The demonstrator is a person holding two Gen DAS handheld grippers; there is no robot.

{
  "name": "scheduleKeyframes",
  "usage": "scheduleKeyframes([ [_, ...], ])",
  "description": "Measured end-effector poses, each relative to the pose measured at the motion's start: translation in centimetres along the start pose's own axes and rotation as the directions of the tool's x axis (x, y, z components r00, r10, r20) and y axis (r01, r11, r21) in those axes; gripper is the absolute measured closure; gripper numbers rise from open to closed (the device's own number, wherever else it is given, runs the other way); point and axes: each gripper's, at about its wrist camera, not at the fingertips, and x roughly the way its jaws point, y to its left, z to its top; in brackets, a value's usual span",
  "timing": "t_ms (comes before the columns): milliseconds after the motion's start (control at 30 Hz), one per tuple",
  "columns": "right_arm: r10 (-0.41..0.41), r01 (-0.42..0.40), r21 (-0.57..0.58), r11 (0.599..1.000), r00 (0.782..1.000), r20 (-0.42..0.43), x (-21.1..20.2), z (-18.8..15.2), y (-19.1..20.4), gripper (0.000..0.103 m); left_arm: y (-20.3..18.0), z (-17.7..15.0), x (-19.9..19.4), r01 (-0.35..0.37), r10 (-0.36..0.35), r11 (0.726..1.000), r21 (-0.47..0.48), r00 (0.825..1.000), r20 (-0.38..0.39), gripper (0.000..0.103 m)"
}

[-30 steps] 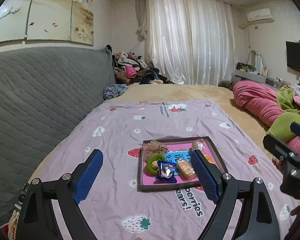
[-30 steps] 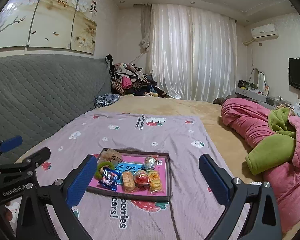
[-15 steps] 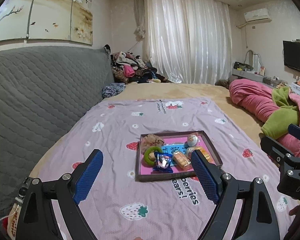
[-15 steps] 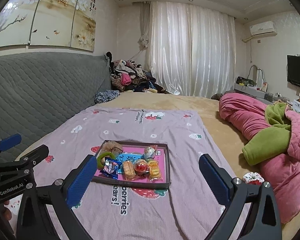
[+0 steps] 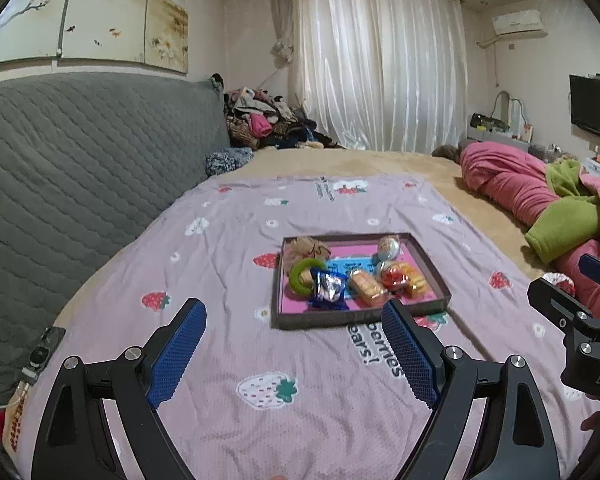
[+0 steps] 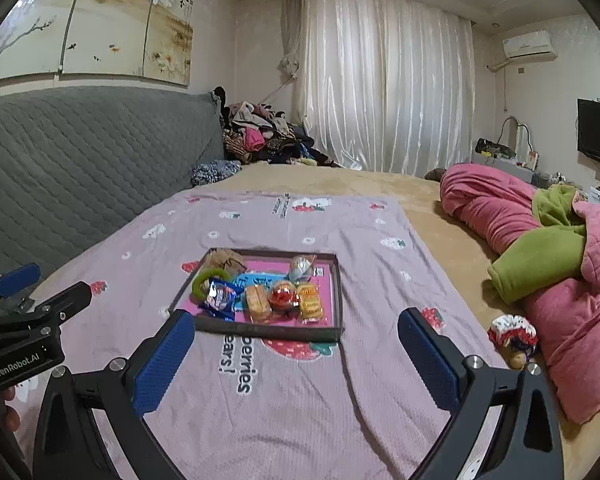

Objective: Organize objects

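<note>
Two grippers, left gripper (image 5: pixel 294 322) and right gripper (image 6: pixel 296 332), jaws spread and empty, hover before a tray (image 6: pixel 268 330) of snacks on a bed.

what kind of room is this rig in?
Almost certainly a home bedroom. The work surface is a bed with a grey quilted headboard and a pink quilt bunched at the side. There are also curtains across the window and a wall-mounted TV.

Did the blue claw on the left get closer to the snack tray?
No. The left gripper looks to have backed off and sunk: the tray sits higher above its fingers and shows smaller.
</note>
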Motion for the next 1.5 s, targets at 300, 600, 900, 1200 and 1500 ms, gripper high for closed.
scheduleKeyframes([
  [300,-0.016,0.015,-0.011,1.000,0.999,-0.041,1.5,-2.9,-0.2,0.000,-0.1,-3.0,1.7,0.028,-0.029,1.000,-0.006,0.999,-0.037,0.013],
  [600,-0.023,0.022,-0.012,1.000,0.998,-0.066,3.0,-6.0,-0.8,0.000,0.1,-5.8,4.0,0.046,-0.048,0.999,-0.028,0.996,-0.076,0.013],
  [900,-0.023,0.023,0.001,1.000,0.997,-0.077,3.8,-7.6,-1.4,0.000,0.3,-7.2,5.3,0.043,-0.046,0.998,-0.035,0.995,-0.093,0.013],
  [1200,-0.028,0.029,0.013,0.999,0.995,-0.093,4.7,-9.0,-1.9,0.000,0.5,-8.2,6.2,0.034,-0.038,0.999,-0.040,0.993,-0.110,0.013],
  [1500,-0.033,0.035,0.015,0.999,0.993,-0.112,5.3,-9.7,-2.2,0.000,0.7,-9.0,6.8,0.026,-0.030,0.999,-0.040,0.994,-0.109,0.013],
])
